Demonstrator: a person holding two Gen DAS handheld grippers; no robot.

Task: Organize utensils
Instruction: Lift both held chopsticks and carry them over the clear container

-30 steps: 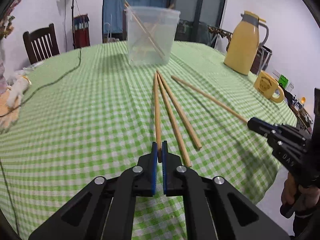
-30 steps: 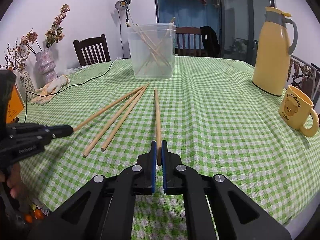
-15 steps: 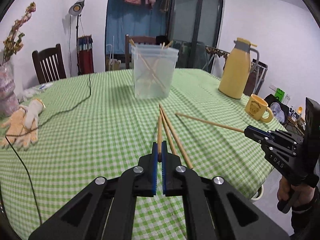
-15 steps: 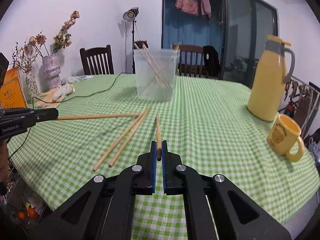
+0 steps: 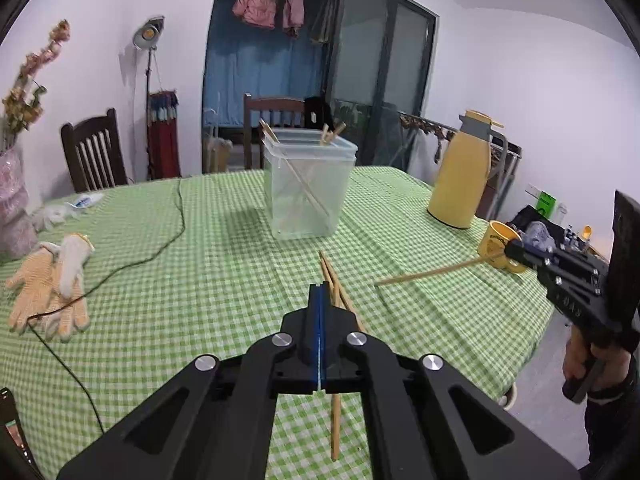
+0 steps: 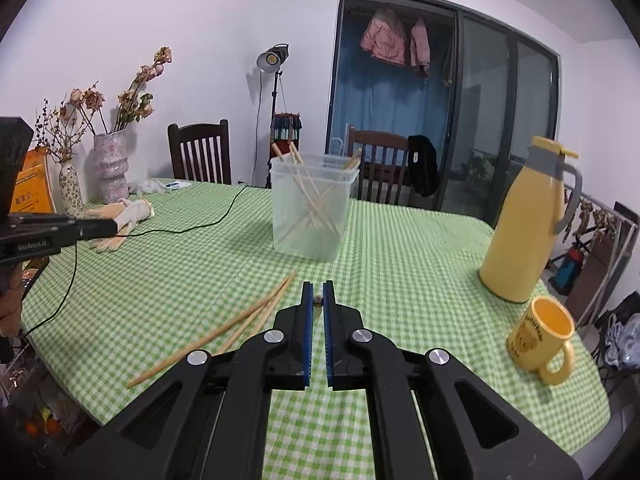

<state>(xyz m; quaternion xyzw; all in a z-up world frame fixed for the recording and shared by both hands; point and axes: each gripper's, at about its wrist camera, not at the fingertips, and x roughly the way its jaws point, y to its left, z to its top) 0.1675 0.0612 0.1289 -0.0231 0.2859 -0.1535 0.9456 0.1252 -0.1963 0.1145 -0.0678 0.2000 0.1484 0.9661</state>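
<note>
Clear tub (image 6: 311, 216) upright — several chopsticks (image 6: 316, 204) inside, leaning crossed.

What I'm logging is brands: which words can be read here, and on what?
"GenRobot.AI": on the left tool.
"Butterbear": on the yellow mug, small.
Orange sign: characters too blurred to read.
Green label: too small to read.
</note>
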